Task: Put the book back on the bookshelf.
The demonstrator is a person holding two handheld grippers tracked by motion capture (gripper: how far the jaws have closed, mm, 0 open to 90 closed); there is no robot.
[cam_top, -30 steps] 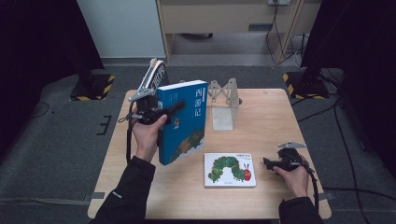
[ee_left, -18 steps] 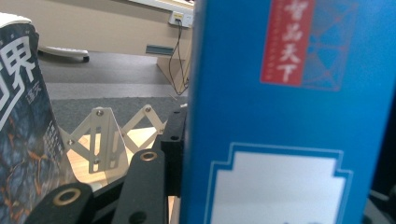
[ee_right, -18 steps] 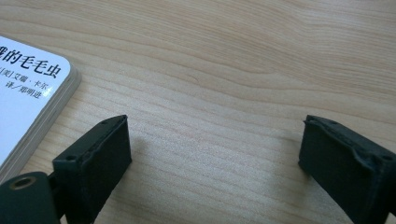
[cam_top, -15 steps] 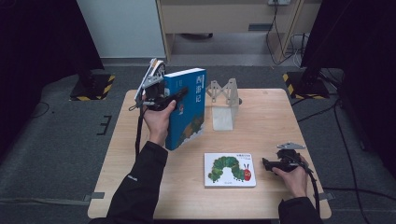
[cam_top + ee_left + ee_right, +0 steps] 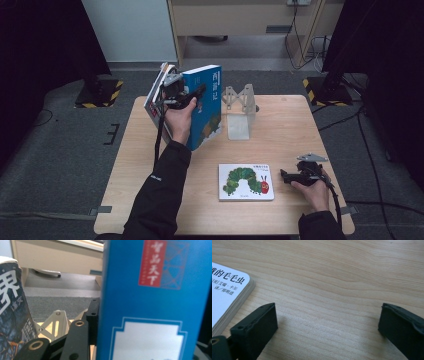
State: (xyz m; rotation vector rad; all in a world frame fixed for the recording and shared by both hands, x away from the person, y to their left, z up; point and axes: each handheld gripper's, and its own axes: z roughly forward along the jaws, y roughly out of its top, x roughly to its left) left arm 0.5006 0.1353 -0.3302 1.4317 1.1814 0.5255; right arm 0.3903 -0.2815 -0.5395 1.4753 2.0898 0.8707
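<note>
Wooden table [image 5: 280,125], grey carpet [image 5: 60,160], dark curtains [image 5: 40,40]

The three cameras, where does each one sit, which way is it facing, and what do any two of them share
High view: above the person's side, looking forward and down at the table; both forearms show, with left gripper and right gripper.
Left gripper view: rides that gripper, looking along its jaws at the blue book they clamp.
Right gripper view: low over the wood, between open jaws.
Shared: the caterpillar book, also a corner in the right gripper view.
</note>
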